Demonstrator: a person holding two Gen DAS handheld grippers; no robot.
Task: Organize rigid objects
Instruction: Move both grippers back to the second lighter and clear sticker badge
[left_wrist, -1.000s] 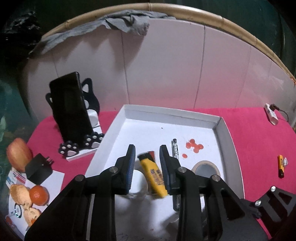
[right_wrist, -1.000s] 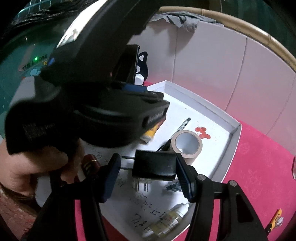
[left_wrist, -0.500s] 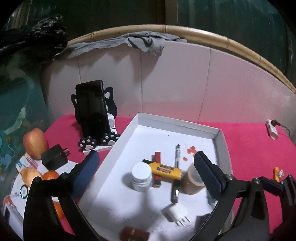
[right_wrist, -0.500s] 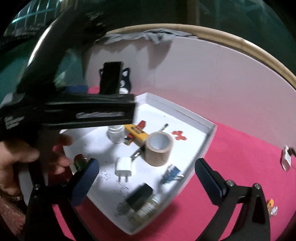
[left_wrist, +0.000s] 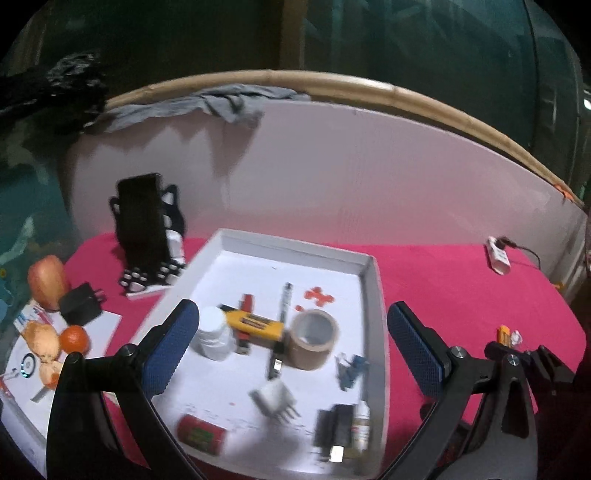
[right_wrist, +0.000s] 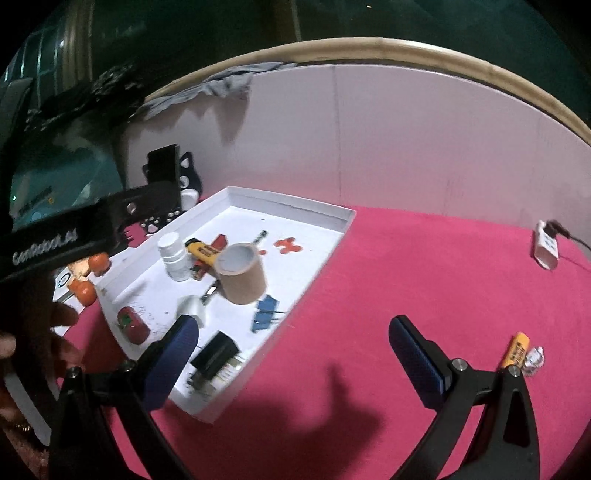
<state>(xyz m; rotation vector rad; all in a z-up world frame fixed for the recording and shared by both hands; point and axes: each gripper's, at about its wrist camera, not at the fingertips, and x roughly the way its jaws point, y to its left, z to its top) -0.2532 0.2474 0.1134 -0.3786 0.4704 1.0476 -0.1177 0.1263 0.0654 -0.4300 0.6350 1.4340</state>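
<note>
Both the left gripper (left_wrist: 291, 343) and right gripper (right_wrist: 291, 354) hang spread and empty above the tray (left_wrist: 295, 242) on the pink table (right_wrist: 424, 266), where tape (left_wrist: 313, 344), bottle (left_wrist: 213, 332) and charger (right_wrist: 214, 355) lie, while only the left view shows the apple (left_wrist: 46, 281) at the table's left edge.
</note>
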